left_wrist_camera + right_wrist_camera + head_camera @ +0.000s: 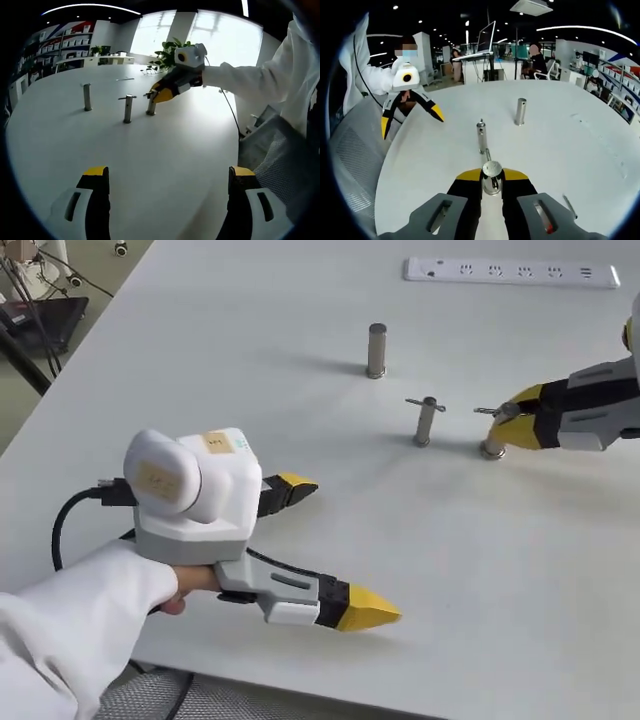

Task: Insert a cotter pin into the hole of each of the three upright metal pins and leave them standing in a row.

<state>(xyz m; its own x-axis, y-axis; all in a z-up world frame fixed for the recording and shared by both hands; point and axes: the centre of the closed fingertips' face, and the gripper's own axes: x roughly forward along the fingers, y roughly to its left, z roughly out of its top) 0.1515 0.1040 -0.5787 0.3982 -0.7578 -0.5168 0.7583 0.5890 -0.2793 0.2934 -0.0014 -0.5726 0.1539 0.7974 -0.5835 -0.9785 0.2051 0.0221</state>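
Note:
Three upright metal pins stand in a row on the white table. The far pin (376, 350) is bare. The middle pin (425, 422) has a cotter pin (425, 403) through its top. My right gripper (516, 420) is shut around the top of the near pin (491, 445), and a cotter pin (485, 411) sticks out from that top toward the middle pin. In the right gripper view the near pin (491, 176) sits between the jaws. My left gripper (340, 550) rests open and empty at the table's front left, well apart from the pins.
A white power strip (512, 272) lies at the back edge. A thin metal piece (570, 206) lies on the table to the right of my right gripper. The table edge (300, 695) runs just below my left gripper.

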